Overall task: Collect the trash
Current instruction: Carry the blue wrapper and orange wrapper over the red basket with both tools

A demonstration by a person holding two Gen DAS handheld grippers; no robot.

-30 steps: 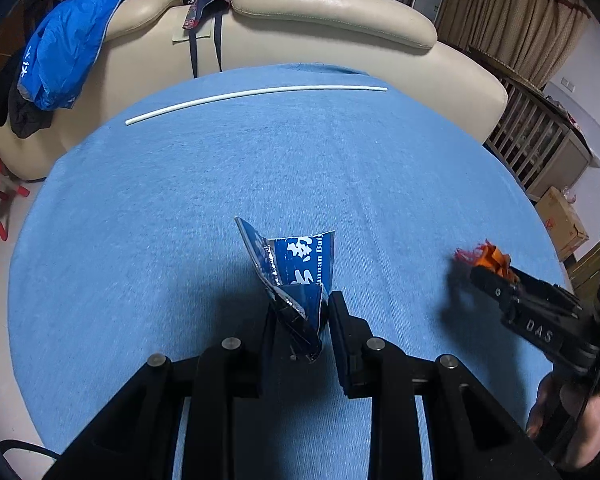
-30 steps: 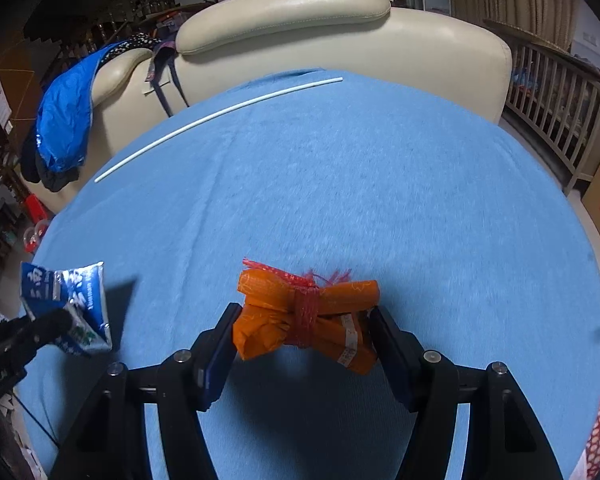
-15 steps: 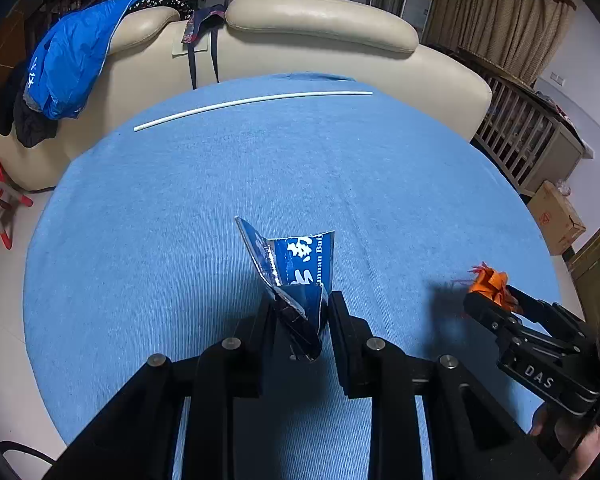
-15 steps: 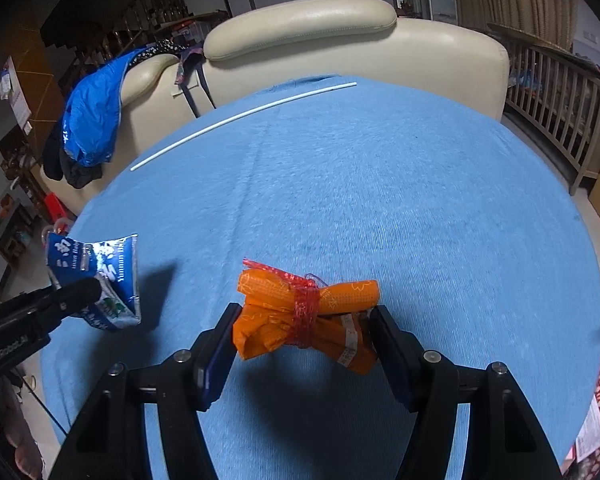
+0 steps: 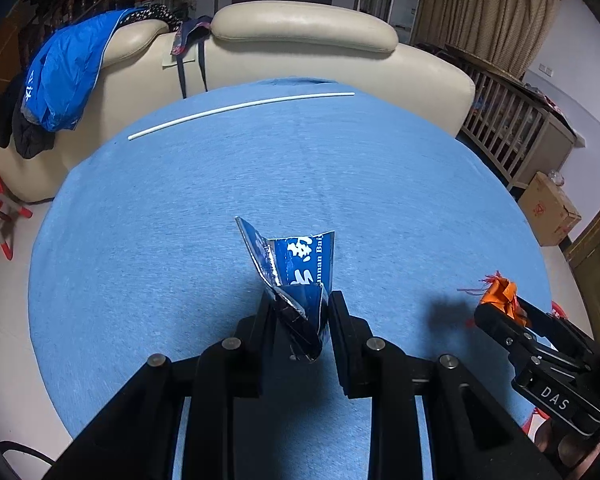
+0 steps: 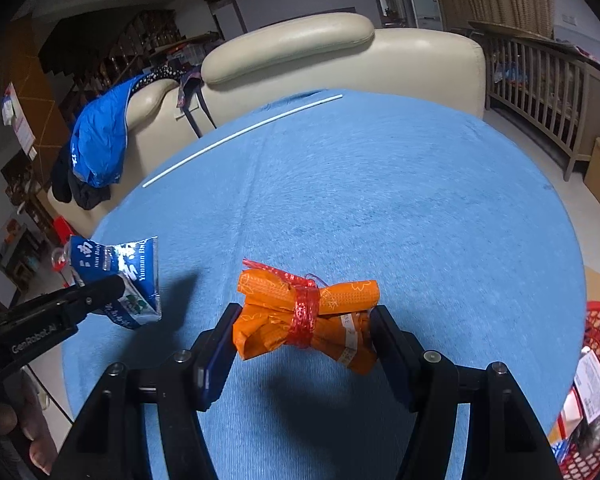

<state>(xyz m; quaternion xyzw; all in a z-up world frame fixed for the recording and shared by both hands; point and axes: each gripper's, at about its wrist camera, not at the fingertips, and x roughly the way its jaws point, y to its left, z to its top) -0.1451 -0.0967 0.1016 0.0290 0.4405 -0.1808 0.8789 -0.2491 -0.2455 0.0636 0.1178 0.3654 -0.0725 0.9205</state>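
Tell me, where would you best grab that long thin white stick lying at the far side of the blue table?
Probably near the middle of the thin white stick, coming straight down from above with the fingers set across its length. It lies flat on the blue cloth-covered table, so there is no gap beneath it, and a mid-length grip should keep it from tipping.

The table cover (image 5: 204,216) is plain light blue. The crumpled carton (image 5: 300,268) is deep blue with white lettering and a silver lining. The wrapper bundle (image 6: 306,316) is orange with faint leaf prints, banded in shiny red. The basket (image 6: 598,332) is red mesh, the sofa (image 5: 300,40) cream.
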